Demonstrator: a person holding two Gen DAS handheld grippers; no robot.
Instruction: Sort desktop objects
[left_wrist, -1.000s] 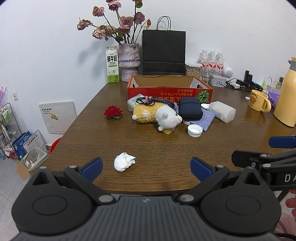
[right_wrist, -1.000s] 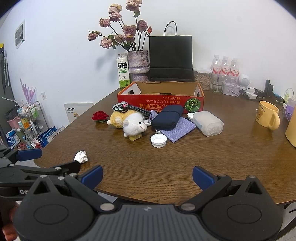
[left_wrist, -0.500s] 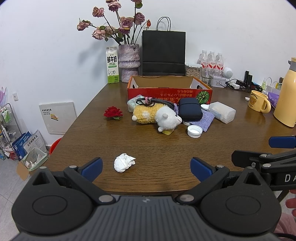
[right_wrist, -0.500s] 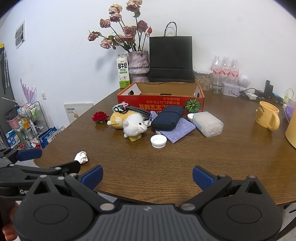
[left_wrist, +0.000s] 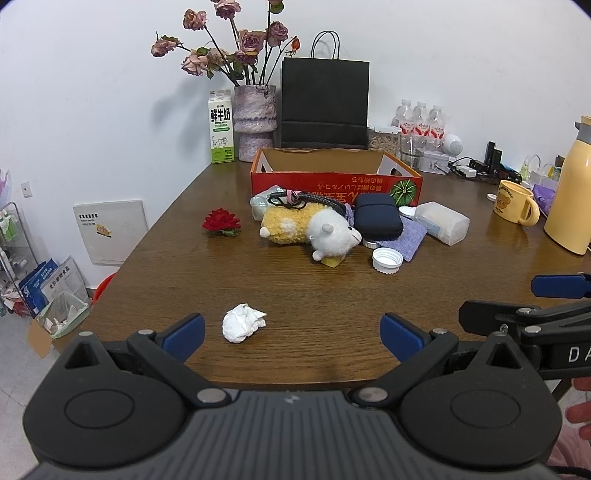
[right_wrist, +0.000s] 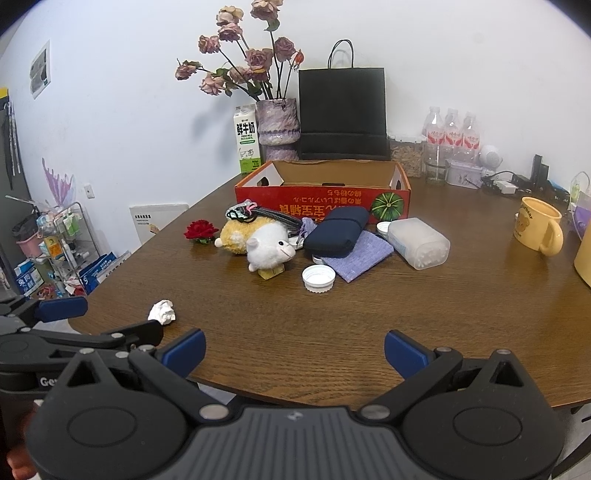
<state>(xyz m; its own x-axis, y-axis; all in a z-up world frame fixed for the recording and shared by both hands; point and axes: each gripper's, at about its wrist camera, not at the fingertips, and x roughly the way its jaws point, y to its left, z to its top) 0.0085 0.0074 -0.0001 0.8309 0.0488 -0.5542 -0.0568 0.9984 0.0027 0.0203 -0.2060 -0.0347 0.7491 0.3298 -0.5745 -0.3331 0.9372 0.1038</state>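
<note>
On the worktop (left_wrist: 303, 295) we count one crumpled tissue (left_wrist: 242, 327) near the front edge, one red rose head (left_wrist: 221, 222) to the left, one plush sheep (left_wrist: 308, 229), one dark blue case (left_wrist: 377, 220), one purple cloth (left_wrist: 406, 238) and one clear plastic box (left_wrist: 441, 222). We see three white caps: one (left_wrist: 387, 260) in front of the cloth, the others (left_wrist: 407, 211) part hidden. Farther back: one red cardboard box (left_wrist: 334, 184), one milk carton (left_wrist: 221, 127), one vase (left_wrist: 254, 122), one black paper bag (left_wrist: 325, 103), three water bottles (left_wrist: 420, 123) and one yellow mug (left_wrist: 514, 202).

A plain white wall (left_wrist: 443, 55) backed the brown wooden table (left_wrist: 295, 295). A wire rack (right_wrist: 70, 240) stood on the pale floor (left_wrist: 14, 369).
</note>
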